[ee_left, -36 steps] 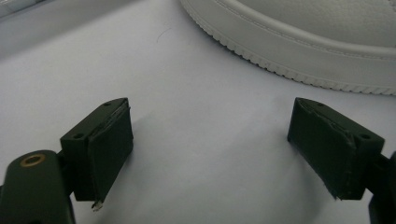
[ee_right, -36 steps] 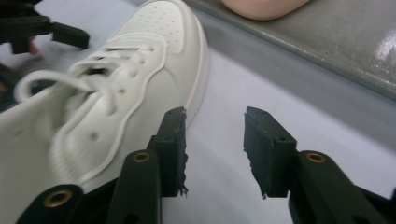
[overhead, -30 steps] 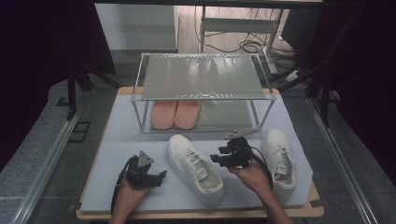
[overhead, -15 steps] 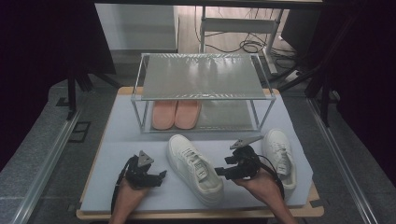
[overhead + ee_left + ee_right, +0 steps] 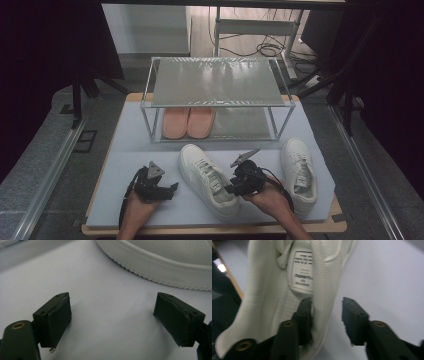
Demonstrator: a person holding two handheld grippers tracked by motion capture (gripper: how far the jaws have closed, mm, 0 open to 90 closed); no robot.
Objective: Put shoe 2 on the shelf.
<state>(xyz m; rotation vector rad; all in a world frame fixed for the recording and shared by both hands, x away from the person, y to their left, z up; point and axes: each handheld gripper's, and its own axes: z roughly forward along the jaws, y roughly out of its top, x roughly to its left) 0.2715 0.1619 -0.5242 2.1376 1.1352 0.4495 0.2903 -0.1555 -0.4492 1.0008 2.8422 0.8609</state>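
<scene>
White leather sneaker [image 5: 209, 180] lies on the pale blue mat [image 5: 125, 145] in the high view, toe toward the rack [image 5: 215, 95], heel near the table's front edge; its mate [image 5: 299, 172] sits well apart to the right, pink slippers [image 5: 189, 121] on the rack's lower shelf. Right gripper [image 5: 236, 186] is at the sneaker's heel collar; left gripper [image 5: 170, 188] rests just beside the sneaker's other flank, not touching. Left gripper view: jaws wide, nothing between them but mat, sneaker's ribbed sole [image 5: 160, 270] ahead. Right gripper view: jaws part-open astride the collar wall [image 5: 324, 290], one pad inside the shoe under the size label [image 5: 303, 272], the other outside over the mat, not yet closed on it. Advice: seat deeper so the pads bite below the padded rim, then close square on the wall; a shallow pinch will likely slip or fold the collar. Lift heel-first and keep the left one ready to steady the toe.
</scene>
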